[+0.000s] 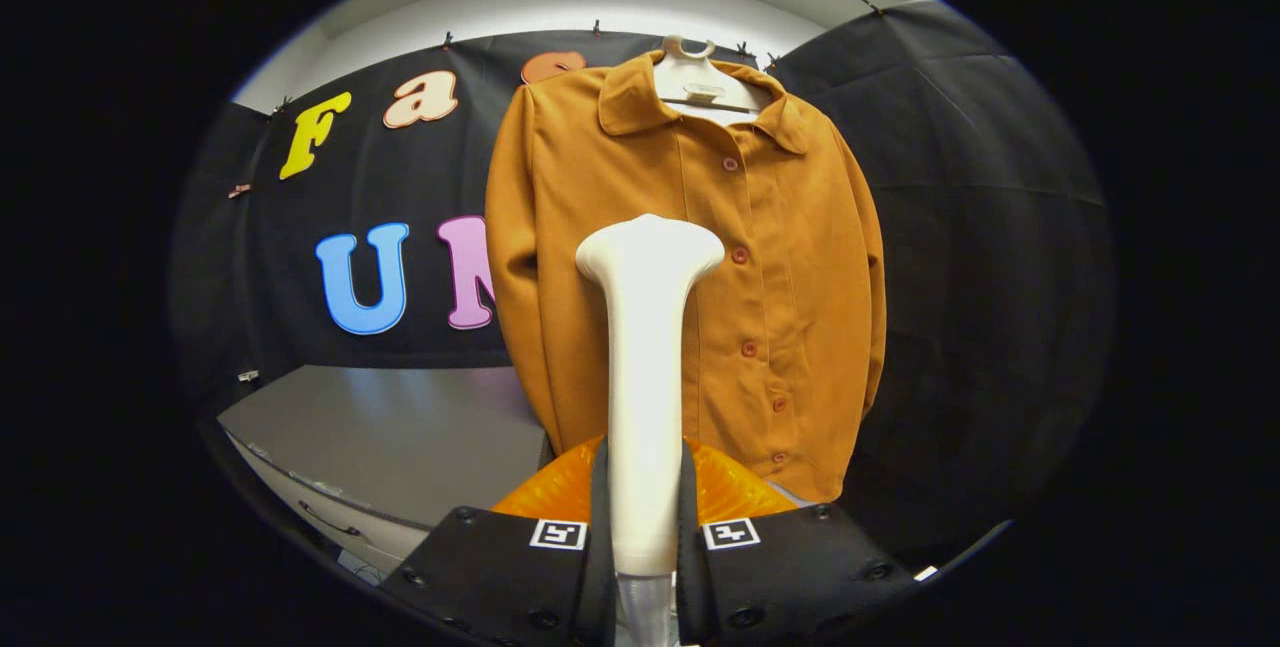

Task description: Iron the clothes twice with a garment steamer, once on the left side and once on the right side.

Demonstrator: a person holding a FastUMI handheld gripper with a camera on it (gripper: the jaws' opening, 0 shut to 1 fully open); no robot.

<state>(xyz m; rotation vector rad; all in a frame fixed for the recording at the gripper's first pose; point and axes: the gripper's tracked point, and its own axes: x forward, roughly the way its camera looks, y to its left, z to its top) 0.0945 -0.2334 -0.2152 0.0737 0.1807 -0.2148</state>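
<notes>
Nearest to me, my tongs (645, 527) are clamped on the steamer (647, 347): both fingers (598, 527) press against its white handle, one on each side, and the handle stands upright between them. From there the steamer rises toward twelve o'clock and widens into a flat, rounded head that sits in front of the shirt's chest, just to the nine o'clock side of the button row. I cannot tell whether the head touches the cloth or hangs just short of it.

Just behind my fingers, low around the handle, sits a glossy orange rounded thing (545, 492); what it is I cannot make out.

At about eight o'clock from the steamer, lower and off to the side, there is a grey table (400, 427) with a pale front edge.

Beyond the steamer hangs the shirt (800, 287), mustard brown, with a collar and a row of buttons (739, 254) running down its front at about one o'clock from the steamer head. Both sleeves hang straight down. It hangs from a white hanger (700, 82) at twelve o'clock, against the black cloth wall (980, 227) farthest back.
</notes>
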